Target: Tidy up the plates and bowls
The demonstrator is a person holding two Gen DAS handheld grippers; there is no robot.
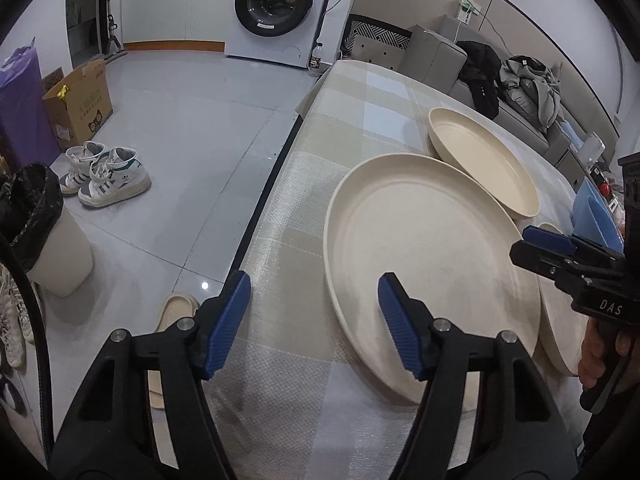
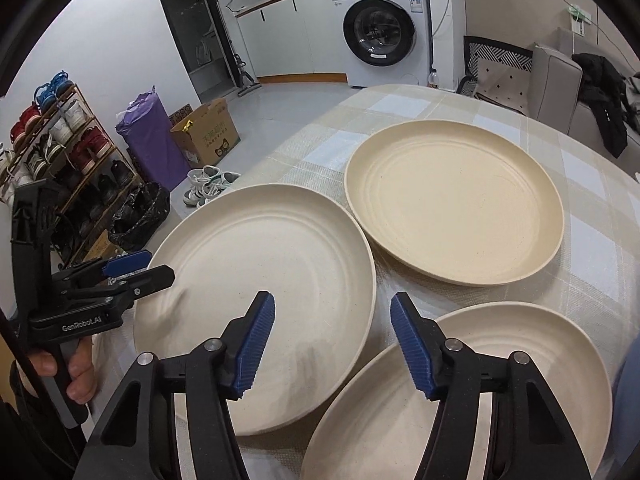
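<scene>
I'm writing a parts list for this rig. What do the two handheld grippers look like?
Both are black plastic frames with silver pivot screws and ribbed blue pads on the jaws. The left gripper reads "GenRobot.AI" along its side in the right wrist view; the right gripper shows "DAS" in the left wrist view. Each has a pistol-style handle.

On my table [image 2: 592, 208] the middle plate [image 2: 256, 280] is my landmark. A second plate [image 2: 456, 204] sits behind it to the right, and a third [image 2: 460, 392] lies in front, also to the right, rims nearly touching. The washing machine [image 2: 380, 28] stands far behind, on the floor.
</scene>
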